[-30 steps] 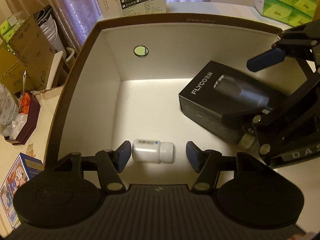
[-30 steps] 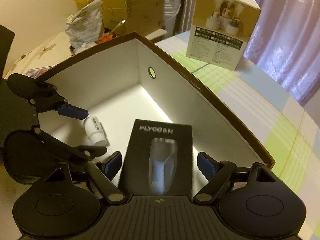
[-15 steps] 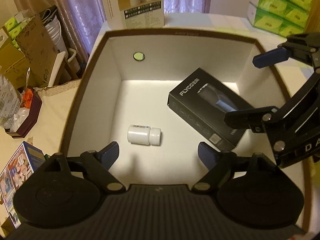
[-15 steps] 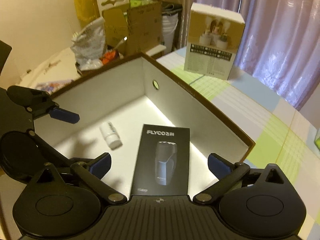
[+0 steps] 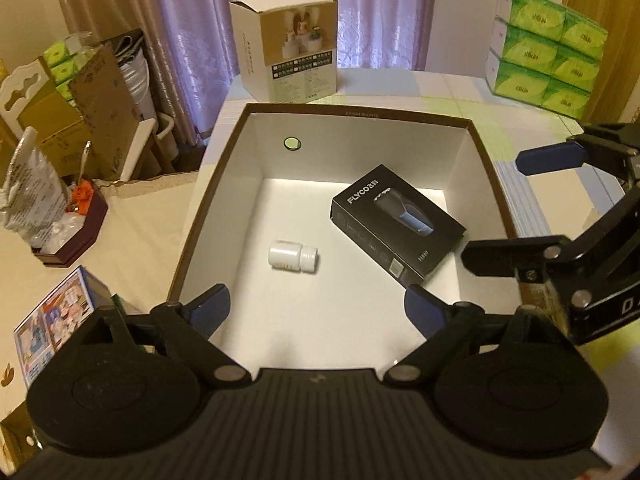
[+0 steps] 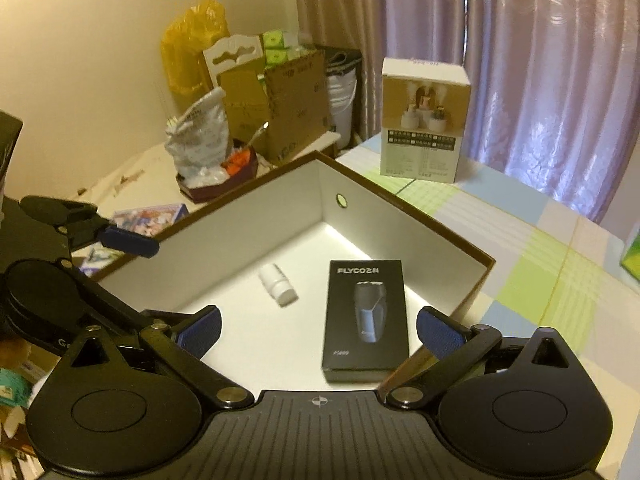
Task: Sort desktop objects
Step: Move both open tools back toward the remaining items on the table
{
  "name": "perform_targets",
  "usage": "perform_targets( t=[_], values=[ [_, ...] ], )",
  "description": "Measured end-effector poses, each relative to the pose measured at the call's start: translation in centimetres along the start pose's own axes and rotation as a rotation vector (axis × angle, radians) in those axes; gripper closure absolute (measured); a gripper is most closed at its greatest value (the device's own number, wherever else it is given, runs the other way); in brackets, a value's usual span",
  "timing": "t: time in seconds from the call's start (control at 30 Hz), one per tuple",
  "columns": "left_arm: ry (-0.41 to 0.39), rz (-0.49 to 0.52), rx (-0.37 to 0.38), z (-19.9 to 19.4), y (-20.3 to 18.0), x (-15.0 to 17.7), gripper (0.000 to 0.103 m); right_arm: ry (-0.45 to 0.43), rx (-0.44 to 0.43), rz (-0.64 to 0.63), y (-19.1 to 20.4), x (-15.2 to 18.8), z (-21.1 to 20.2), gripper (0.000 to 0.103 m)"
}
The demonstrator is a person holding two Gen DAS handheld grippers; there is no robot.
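Left gripper (image 5: 316, 312): I hold it spread, empty, lower centre.
Right gripper (image 6: 318, 330): spread, empty.
Box (image 5: 224, 184): white bottle (image 5: 292, 255) at centre, black shaver carton (image 5: 396, 222) to its right, apart.

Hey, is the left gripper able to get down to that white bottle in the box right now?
Probably yes. The left gripper is open and empty above the box, whose top is uncovered. The white bottle lies on its side, apart from the black shaver box, so nothing blocks a straight descent.

white bottle (image 5: 293, 255) and black shaver box (image 5: 396, 224) in brown-rimmed white box (image 5: 224, 184).
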State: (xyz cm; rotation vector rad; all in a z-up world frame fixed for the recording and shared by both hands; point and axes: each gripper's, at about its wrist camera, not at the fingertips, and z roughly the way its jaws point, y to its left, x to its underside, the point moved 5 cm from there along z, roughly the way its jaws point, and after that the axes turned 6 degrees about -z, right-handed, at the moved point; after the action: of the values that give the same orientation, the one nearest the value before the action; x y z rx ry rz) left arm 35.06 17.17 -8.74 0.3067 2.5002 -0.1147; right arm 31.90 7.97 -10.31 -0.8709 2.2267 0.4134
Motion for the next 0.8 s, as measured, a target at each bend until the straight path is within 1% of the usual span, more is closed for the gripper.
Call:
perform_targets(
  t=[0.23, 0.57, 0.8],
  values=[
    [-0.037, -0.037, -0.014, -4.5, -1.0, 2.2, 0.01, -0.053, 0.0, 0.034, 1.4, 1.6, -4.7, 0.002],
    [-0.095, -0.065, -0.029, -10.1, -3.4, 5.0, 0.01, -0.088, -0.008, 0.029, 3.6, 4.2, -9.8, 0.002],
    [-0.089, -0.092, -0.041, -12.7, -5.1, 7.8, 0.01, -0.103, -0.033, 0.02, 4.6, 6.1, -12.8, 0.002]
  ],
)
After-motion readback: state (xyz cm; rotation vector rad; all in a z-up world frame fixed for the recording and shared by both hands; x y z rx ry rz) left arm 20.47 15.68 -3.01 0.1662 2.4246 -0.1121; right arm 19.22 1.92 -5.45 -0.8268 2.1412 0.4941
